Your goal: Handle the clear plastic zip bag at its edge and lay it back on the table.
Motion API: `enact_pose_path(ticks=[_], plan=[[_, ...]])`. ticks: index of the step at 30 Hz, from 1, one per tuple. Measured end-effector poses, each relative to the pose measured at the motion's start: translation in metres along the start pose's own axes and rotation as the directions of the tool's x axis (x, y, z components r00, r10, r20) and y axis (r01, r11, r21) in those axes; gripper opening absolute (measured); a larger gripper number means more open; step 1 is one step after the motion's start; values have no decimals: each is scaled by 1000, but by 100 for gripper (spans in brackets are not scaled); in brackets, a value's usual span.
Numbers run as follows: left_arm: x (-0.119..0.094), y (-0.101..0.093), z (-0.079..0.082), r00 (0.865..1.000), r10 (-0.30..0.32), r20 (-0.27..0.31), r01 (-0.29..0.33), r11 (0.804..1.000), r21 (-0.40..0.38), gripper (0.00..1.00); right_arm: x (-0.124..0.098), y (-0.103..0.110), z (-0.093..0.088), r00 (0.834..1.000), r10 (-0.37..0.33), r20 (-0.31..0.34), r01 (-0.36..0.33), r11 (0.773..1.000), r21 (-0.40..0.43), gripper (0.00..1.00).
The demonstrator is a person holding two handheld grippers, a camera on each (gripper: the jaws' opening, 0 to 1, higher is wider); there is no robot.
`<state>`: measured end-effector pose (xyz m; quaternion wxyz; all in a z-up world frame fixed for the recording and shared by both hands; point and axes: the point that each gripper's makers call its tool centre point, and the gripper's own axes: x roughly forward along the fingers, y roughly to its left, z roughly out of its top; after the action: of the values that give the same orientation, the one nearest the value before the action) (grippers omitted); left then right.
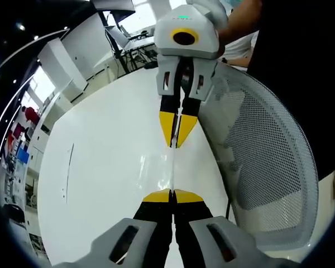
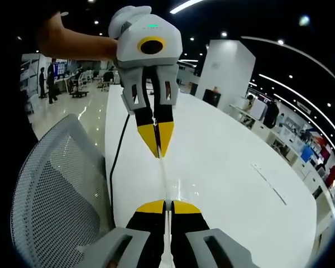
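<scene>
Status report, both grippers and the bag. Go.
Left gripper and right gripper shut on zip bag, stretched taut between them above white table. Mesh chair alongside, not blocking.

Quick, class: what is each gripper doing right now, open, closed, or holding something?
Left gripper: closed on one edge of the clear plastic zip bag.
Right gripper: closed on the opposite edge of the bag, stretched over the white table.
</scene>
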<state>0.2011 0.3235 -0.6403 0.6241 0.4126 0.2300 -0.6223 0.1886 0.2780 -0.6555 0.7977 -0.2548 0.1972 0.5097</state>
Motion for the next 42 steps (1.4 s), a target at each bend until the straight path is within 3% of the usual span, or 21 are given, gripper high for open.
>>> enact_pose_path(ticks=[42], plan=[[-2,1,-1,1000,6,3,-6,1000,-7,0,-2,0,-4,1000,-5,-6,5,1000,10,0]])
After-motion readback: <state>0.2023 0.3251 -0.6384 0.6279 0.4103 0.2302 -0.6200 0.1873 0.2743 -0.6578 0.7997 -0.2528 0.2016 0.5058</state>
